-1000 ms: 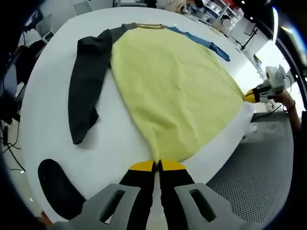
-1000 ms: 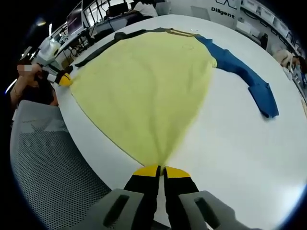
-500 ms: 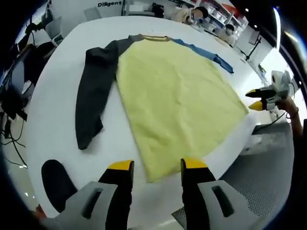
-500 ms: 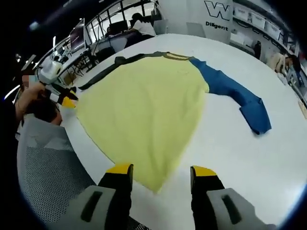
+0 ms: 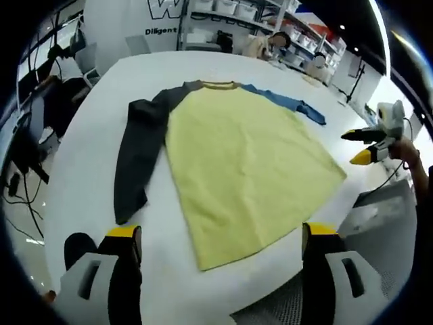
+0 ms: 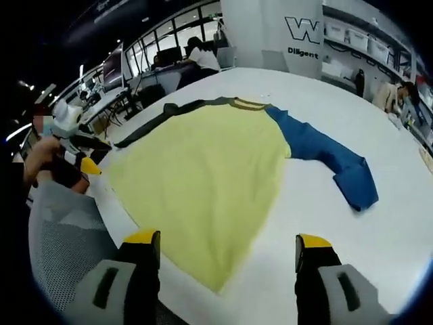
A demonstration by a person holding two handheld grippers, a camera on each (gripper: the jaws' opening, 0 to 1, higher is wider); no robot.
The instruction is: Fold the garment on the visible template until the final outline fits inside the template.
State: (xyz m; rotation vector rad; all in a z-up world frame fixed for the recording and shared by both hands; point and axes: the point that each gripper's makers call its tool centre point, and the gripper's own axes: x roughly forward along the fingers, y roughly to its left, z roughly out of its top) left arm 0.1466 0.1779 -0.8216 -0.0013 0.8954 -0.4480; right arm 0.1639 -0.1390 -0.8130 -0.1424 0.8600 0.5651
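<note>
Left tongs (image 5: 218, 237) and right tongs (image 6: 228, 245), black jaws, yellow tips, grey moulded bodies

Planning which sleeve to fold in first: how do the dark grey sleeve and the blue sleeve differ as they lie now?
The dark grey sleeve lies fairly straight alongside the yellow body; the blue sleeve angles away from the body and bends near its cuff. Colour differs too. Both lie flat on the white table, unfolded.

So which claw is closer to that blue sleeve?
The right claw. The blue sleeve lies on its side of the shirt; the left claw sits by the dark sleeve, across the yellow body.
</note>
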